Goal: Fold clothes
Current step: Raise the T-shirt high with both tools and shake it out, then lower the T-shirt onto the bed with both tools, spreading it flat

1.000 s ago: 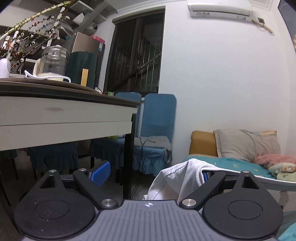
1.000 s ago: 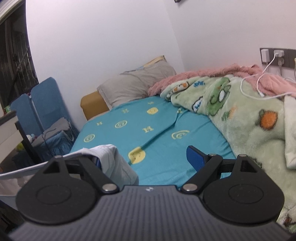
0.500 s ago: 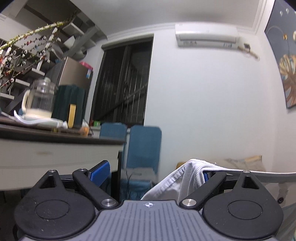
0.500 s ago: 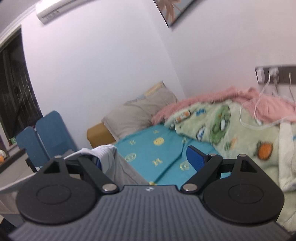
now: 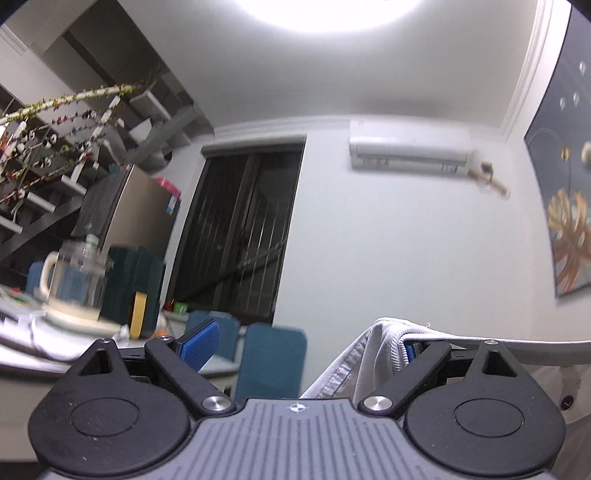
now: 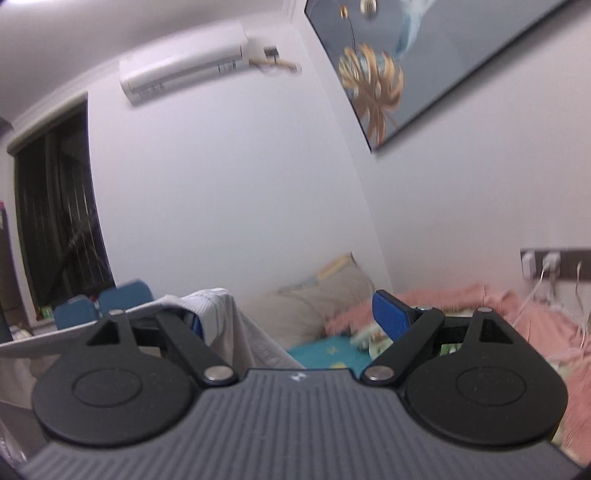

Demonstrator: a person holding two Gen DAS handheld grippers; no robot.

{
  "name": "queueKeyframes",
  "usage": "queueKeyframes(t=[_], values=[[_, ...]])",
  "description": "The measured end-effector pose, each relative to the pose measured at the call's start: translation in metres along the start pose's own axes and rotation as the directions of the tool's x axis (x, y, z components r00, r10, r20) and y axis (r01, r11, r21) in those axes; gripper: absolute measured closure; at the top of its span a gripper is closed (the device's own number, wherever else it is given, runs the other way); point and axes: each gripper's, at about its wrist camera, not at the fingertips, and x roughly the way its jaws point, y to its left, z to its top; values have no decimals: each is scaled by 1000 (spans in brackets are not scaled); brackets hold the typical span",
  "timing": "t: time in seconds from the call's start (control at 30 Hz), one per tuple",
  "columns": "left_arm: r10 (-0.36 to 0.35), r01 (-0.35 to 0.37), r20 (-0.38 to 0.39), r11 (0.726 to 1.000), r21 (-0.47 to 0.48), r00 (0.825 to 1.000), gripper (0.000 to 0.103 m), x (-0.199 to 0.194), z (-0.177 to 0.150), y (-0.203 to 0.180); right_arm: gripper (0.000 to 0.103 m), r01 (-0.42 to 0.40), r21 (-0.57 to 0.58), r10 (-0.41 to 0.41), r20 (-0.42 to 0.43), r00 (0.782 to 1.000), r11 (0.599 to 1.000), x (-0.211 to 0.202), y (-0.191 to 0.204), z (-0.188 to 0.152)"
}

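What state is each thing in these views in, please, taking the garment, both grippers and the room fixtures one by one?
White garment: lifted, draped over one finger of each gripper, stretched between them.
Left gripper: jaws wide apart, cloth hooked on the right finger only.
Right gripper: jaws wide apart, cloth hooked on the left finger only.
Ceiling light: on.
Dark door: appears closed.
Glass kettle: upright on its base.

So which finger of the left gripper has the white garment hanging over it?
The finger on the right side of the left wrist view: the white garment drapes over it, covering most of its blue pad. The other finger is bare.
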Motion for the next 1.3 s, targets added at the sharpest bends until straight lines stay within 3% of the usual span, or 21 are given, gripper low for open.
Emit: queueKeyframes(t=[0.13,0.33,0.57,0.73,0.9,1.0,1.17,1.3], values=[[-20,18,106,1000,17,994,10,-21,56,-10,15,-16,4,16,64,998,1000,-29,4,49],[-60,66,162,997,-31,985,10,-48,138,-16,15,-31,-29,36,175,984,999,-85,12,121],[-125,142,176,986,-86,976,10,-63,228,-19,15,-34,-62,49,256,966,997,-140,19,190],[-175,187,118,977,-98,977,10,-55,253,-29,15,-7,-79,27,257,966,997,-143,17,215],[-192,194,33,978,-78,981,10,-28,215,-40,15,20,-114,1,184,983,993,-113,8,196],[-198,195,-61,979,-65,978,9,10,162,-47,15,29,-134,-14,112,994,991,-77,1,169],[-187,186,-195,982,-25,963,10,92,69,-61,15,36,-149,-41,-28,999,988,14,-11,111],[-146,158,-276,987,24,950,10,179,-2,-76,15,44,-190,-67,-119,991,981,117,-10,72]])
